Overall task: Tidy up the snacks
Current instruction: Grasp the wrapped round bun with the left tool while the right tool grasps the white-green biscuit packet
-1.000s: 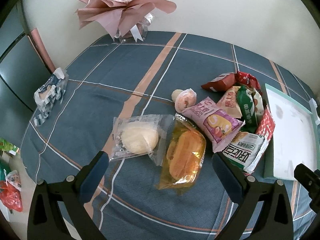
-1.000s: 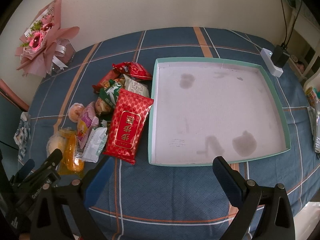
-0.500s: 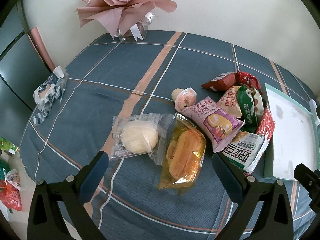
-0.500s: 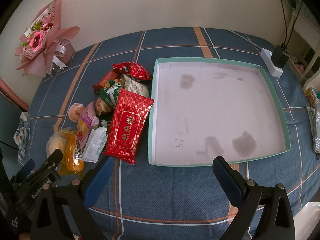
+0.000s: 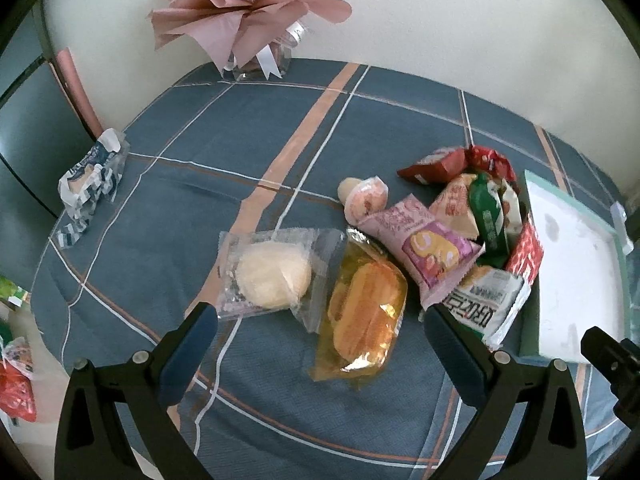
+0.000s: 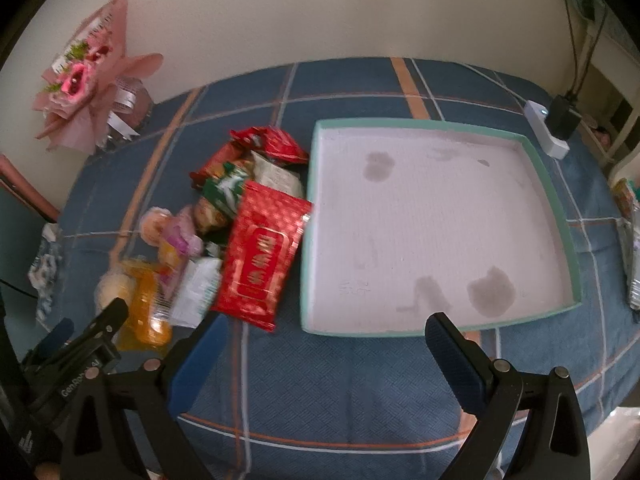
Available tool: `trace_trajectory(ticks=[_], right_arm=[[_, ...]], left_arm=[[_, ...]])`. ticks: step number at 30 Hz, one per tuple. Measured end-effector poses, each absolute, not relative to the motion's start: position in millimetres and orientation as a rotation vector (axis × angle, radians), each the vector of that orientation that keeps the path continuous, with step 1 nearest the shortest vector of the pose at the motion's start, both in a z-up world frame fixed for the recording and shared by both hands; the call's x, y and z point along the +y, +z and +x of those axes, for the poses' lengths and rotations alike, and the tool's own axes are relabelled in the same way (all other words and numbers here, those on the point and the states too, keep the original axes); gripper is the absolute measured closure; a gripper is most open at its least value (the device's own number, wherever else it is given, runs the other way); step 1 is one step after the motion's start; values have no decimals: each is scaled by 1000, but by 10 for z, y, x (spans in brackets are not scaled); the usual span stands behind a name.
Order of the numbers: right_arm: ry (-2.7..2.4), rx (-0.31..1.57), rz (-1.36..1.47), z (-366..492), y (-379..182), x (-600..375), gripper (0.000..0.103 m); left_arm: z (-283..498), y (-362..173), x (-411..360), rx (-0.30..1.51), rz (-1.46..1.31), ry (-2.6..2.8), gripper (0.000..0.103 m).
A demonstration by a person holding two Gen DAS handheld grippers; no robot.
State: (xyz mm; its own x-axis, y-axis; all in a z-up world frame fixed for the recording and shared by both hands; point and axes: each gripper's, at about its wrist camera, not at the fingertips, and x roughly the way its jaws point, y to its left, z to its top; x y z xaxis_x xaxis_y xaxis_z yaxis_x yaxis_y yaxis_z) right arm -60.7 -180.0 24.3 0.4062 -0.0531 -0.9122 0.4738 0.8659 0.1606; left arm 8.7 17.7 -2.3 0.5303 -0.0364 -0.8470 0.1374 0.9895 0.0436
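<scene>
- My left claw [image 5: 320,316] is spread wide and grasps nothing; it hangs over the near edge of the desk [image 5: 248,148], a touch nearer the snacks than a second ago, so the packets sit lower and larger in its view.
- Between its fingers lie the clear bun packet [image 5: 272,274] and the orange cake packet [image 5: 362,312], overlapping at one edge; both lie where they were before.
- The rest of the heap has not shifted: the pink roll packet [image 5: 424,240], the white-and-green packet [image 5: 480,304], the green packet [image 5: 486,216] and the red chip bags [image 5: 456,162] are piled against each other.
- My right claw [image 6: 322,340] is also released and empty, hovering at the near edge of the teal tray [image 6: 310,216]; its view has swung slightly and blurred since the last frame.
- The tray holds no snacks, only stains.
- The red packet [image 6: 260,264] rests touching the tray's left wall.
- The pink bouquet [image 5: 244,4] stands at the far desk edge.
</scene>
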Motion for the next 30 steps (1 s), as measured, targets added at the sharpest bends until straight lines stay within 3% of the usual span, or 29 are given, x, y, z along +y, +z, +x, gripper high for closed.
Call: trace_trajectory(ticks=[12,18,20,26,30], right_arm=[[-171,1108,550,-240,143,-1566,7],[-141,1117,579,-72,81,-1461,28],[-130,1136,596,-17,22,-1446,39],[-137,1162,589,62,-50,-1399,58],[-128,1170,594,122,-84,-1373,67]], left_arm=[[436,38,671,1077,12,-90,0],[609,-147,789,1151,-25,-103,4],[659,-232,786,1185,-44,-114,5],[761,-430,717,1244,-62,-142,6],[806,-514,677,1261,-59,-147,13]])
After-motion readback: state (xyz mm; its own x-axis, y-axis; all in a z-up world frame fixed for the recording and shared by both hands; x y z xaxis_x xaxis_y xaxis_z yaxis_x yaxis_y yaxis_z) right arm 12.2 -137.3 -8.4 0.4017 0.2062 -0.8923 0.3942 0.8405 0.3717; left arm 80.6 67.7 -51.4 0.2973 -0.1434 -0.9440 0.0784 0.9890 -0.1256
